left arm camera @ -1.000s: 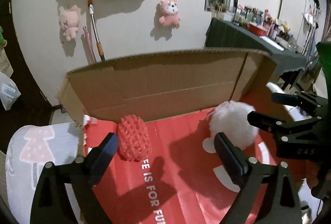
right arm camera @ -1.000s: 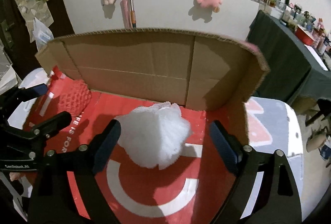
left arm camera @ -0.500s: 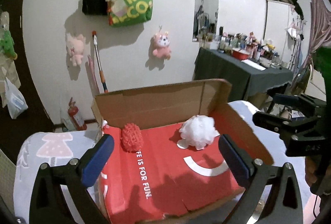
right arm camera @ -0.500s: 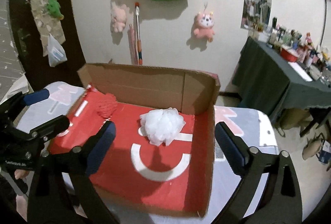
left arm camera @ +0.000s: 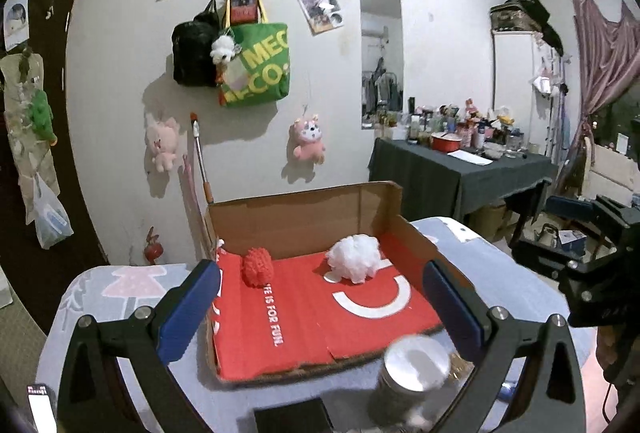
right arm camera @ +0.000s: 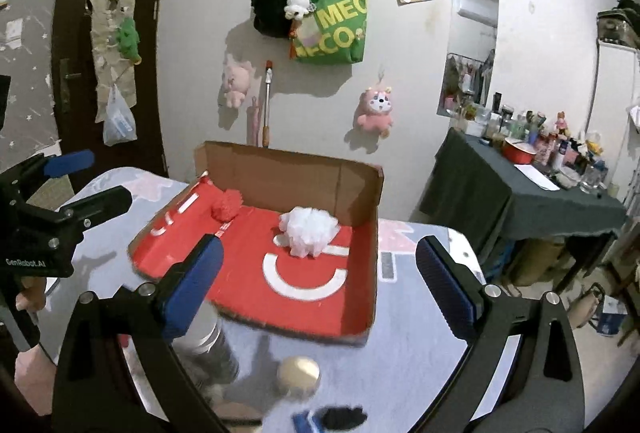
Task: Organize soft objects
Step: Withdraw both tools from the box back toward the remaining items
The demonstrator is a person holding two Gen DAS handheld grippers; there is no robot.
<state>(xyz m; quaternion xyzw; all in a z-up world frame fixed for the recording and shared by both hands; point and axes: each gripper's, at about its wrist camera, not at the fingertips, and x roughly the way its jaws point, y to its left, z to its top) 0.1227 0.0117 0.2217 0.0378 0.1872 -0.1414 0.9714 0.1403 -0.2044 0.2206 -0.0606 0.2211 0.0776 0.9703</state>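
Both hand-held grippers had pulled back and upward from the cardboard tray [left arm camera: 384, 209] since a second earlier, so that the tray, which had filled each view, now sat smaller and entire on the patterned counter [right arm camera: 416, 361]. Left hand-held gripper [left arm camera: 320, 297] stood with its blue-padded jaws spread wide and nothing between them; right hand-held gripper [right arm camera: 318, 273] was likewise wide apart and empty. Inside the tray, on its red lining, the red knobbly ball [left arm camera: 258, 267] rested at about ten o'clock against the back wall, and the white fluffy puff [left arm camera: 354, 259] lay at about one o'clock, well apart from it. At six o'clock, just beside the tray's front edge, a blurred metal can [left arm camera: 412, 373] stood on the counter.
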